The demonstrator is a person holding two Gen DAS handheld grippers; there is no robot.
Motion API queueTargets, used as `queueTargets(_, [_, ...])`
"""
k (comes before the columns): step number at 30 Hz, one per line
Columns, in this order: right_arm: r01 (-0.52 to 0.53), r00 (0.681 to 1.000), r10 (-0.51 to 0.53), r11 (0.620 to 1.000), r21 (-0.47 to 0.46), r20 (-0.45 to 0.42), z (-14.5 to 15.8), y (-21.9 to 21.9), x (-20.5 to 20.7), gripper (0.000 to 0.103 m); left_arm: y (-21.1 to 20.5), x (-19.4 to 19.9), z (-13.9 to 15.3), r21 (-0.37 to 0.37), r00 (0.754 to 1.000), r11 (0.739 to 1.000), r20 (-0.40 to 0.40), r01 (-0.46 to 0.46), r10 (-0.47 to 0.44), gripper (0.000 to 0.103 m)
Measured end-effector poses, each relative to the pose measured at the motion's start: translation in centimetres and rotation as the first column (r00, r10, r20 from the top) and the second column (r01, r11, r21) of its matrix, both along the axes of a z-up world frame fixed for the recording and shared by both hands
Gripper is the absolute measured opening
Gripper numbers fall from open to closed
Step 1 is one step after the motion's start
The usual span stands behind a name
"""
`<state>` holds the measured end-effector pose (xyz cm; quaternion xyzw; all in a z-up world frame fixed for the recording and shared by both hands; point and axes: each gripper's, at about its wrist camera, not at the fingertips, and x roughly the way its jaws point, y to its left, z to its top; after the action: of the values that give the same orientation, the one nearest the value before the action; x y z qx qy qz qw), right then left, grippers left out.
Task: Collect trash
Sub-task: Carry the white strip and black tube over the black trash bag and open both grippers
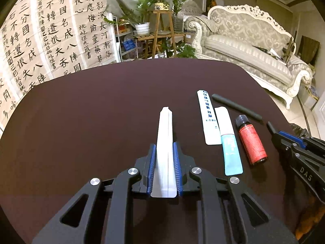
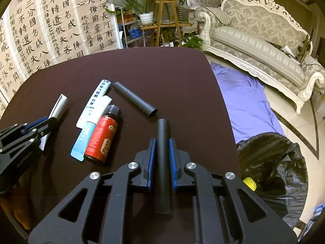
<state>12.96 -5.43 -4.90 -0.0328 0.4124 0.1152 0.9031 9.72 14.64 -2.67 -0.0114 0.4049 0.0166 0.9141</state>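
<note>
Holding one piece of trash apiece, the left gripper [image 1: 164,160] is clamped on a folded white paper strip [image 1: 165,134] lengthwise between its pads, and the right gripper [image 2: 161,160] is clamped on a black tube [image 2: 163,158] the same way, probably so each drops cleanly into the black trash bag [image 2: 274,162] standing right of the bench [image 2: 142,65]. Left on the bench between the two: a red bottle [image 2: 102,140], a blue sachet [image 2: 84,140], a printed white packet [image 2: 95,99] and a second black tube [image 2: 135,99], none blocking the way to the bag.
</note>
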Motion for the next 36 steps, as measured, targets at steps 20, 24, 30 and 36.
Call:
queueTargets(20, [0.03,0.996,-0.031,1.0,0.009,0.088,2.5,-2.1,-5.4,0.013,-1.9,-3.9,2.1,-0.045,0.996,0.999,0.093,0.018,-0.014,0.018])
queueTargets(24, [0.068,0.991,-0.07,0.998,0.014,0.119,3.3,-4.1,-7.0,0.013,-4.1,-4.9,3.0,-0.05,0.99,0.998,0.132,0.047,-0.04,0.018])
queueTargets(30, [0.146,0.978,-0.145,0.989,0.005,0.153,3.8,-7.9,-8.5,0.013,-7.9,-5.3,3.9,-0.051,0.98,0.992,0.171,0.115,-0.105,0.018])
queueTargets(36, [0.225,0.96,-0.224,0.974,0.015,0.167,3.6,-11.9,-9.6,0.013,-12.3,-5.1,3.7,-0.028,0.968,0.983,0.179,0.183,-0.175,0.018])
